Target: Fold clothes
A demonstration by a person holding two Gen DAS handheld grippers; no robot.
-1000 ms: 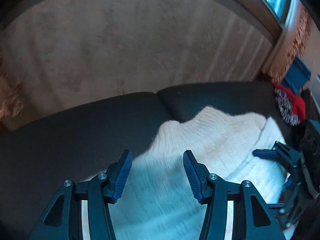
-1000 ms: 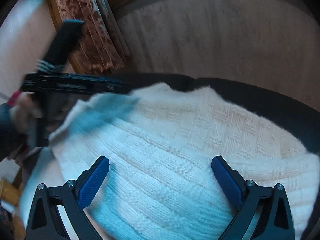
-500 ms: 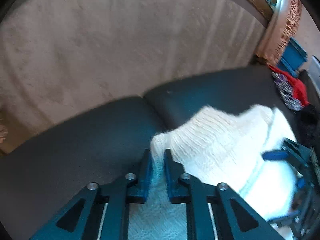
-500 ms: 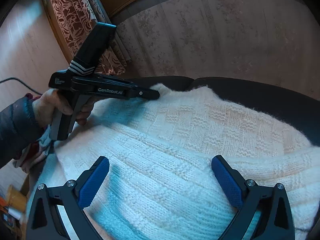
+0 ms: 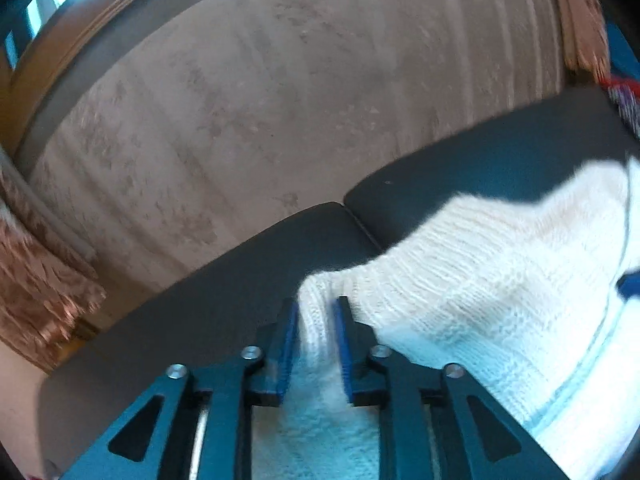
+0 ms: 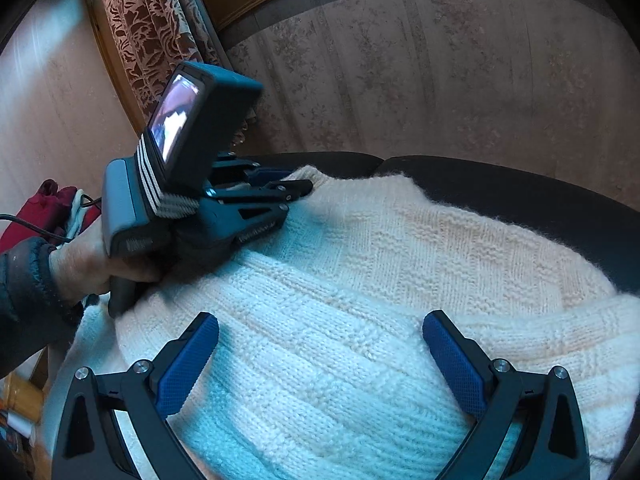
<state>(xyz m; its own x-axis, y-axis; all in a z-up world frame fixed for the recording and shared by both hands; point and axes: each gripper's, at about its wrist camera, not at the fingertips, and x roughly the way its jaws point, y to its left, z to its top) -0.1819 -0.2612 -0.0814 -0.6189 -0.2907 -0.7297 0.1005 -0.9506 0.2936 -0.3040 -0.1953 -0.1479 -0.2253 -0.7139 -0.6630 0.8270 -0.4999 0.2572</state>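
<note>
no containers in view, only a white knitted sweater spread over a dark sofa seat, lying under and ahead of both tools. left tool clamped on a bunched corner of the sweater's edge, blue pads pressing the knit from both sides, with bare sofa seat just to its left and the rest of the sweater spreading off to its right. seen from the right wrist view, left tool at the far left corner of the sweater, low and nearly level, held by a bare hand in a dark sleeve, a small lit screen standing up on its back. right tool spread wide, blue fingers apart with nothing between them but the ribbed knit lying beneath; whether touching the fabric, cannot tell. beyond both tools, a pale patterned wall; to the far left, a patterned curtain and some red cloth.
</note>
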